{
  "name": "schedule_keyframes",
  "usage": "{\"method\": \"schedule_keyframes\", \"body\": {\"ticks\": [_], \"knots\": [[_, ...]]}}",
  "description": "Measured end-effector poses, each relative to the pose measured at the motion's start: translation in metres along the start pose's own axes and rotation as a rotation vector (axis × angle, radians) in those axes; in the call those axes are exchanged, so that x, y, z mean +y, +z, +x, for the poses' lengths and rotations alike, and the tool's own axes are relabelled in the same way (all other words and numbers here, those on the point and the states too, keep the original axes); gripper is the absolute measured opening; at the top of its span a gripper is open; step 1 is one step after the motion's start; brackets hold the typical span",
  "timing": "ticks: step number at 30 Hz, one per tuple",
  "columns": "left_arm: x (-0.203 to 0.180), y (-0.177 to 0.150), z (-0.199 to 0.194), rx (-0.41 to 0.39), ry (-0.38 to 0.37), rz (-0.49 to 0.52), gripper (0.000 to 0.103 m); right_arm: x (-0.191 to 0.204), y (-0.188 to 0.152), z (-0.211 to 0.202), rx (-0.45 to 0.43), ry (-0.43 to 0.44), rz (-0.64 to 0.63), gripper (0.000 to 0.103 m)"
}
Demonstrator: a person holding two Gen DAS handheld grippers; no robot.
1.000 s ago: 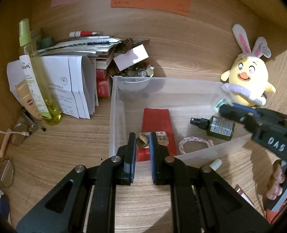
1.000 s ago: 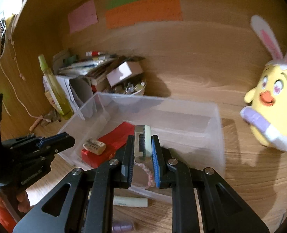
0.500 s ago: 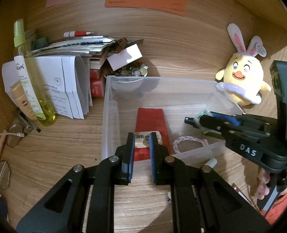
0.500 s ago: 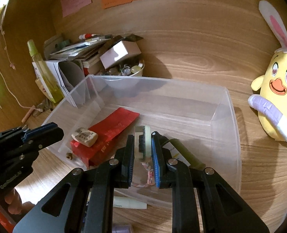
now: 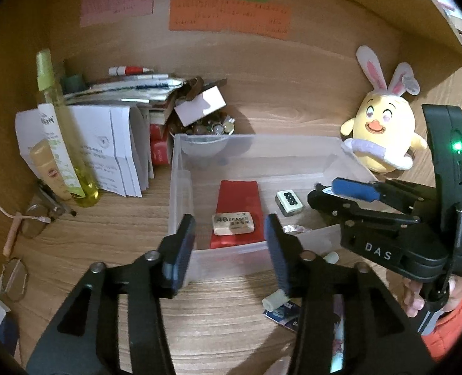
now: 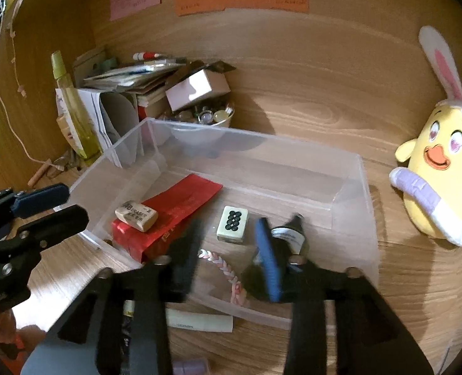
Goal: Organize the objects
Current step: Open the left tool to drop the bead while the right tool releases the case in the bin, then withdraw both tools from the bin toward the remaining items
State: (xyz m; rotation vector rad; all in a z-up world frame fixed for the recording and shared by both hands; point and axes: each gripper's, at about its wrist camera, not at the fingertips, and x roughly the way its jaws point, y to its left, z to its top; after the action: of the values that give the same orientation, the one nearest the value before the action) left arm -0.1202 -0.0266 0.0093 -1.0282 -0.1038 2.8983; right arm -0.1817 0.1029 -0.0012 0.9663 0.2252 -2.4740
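Clear plastic bin point(image 6: 352, 168) already holds eraser point(image 5: 233, 224), red packet point(image 5: 237, 197), mahjong tile point(image 6: 232, 222), braided cord point(image 6: 223, 265), dark bottle point(image 6: 288, 239). Left gripper point(image 5: 230, 250) and right gripper point(image 6: 227, 243) both spread wide, empty. Outside bin's near wall: white tube point(image 6: 199, 320), small cylinder point(image 5: 274, 300).

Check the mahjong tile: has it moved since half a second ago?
Yes. The mahjong tile has left the right gripper, now open, and lies on the floor of the clear bin, right of the red packet.
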Motion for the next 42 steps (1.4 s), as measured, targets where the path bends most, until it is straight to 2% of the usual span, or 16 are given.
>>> {"method": "schedule_keyframes", "body": {"ticks": [2, 5, 9, 15, 20, 26, 35, 42], "knots": [[-0.001, 0.000, -0.005, -0.010, 0.005, 0.001, 0.060, 0.001, 0.001, -0.006, -0.016, -0.012, -0.006, 0.049], [-0.001, -0.002, -0.014, -0.025, 0.012, 0.000, 0.069, 0.002, 0.001, -0.015, -0.037, -0.024, -0.007, 0.060], [-0.002, -0.005, -0.022, -0.038, 0.048, 0.010, 0.074, 0.002, -0.002, -0.026, -0.055, -0.028, -0.007, 0.072], [-0.001, -0.011, -0.033, -0.035, 0.036, 0.000, 0.079, -0.002, -0.013, -0.046, -0.056, -0.010, 0.005, 0.079], [-0.001, -0.019, -0.044, -0.043, 0.034, -0.011, 0.079, -0.006, -0.026, -0.066, -0.069, -0.022, 0.000, 0.080], [-0.006, -0.033, -0.050, -0.015, 0.016, -0.002, 0.083, -0.011, -0.046, -0.083, -0.062, -0.039, 0.007, 0.081], [-0.017, -0.063, -0.046, 0.059, 0.004, 0.013, 0.083, -0.017, -0.084, -0.088, -0.002, -0.072, 0.028, 0.081], [-0.022, -0.083, -0.039, 0.107, -0.006, 0.015, 0.083, -0.022, -0.109, -0.088, 0.050, -0.066, 0.057, 0.081]]}}
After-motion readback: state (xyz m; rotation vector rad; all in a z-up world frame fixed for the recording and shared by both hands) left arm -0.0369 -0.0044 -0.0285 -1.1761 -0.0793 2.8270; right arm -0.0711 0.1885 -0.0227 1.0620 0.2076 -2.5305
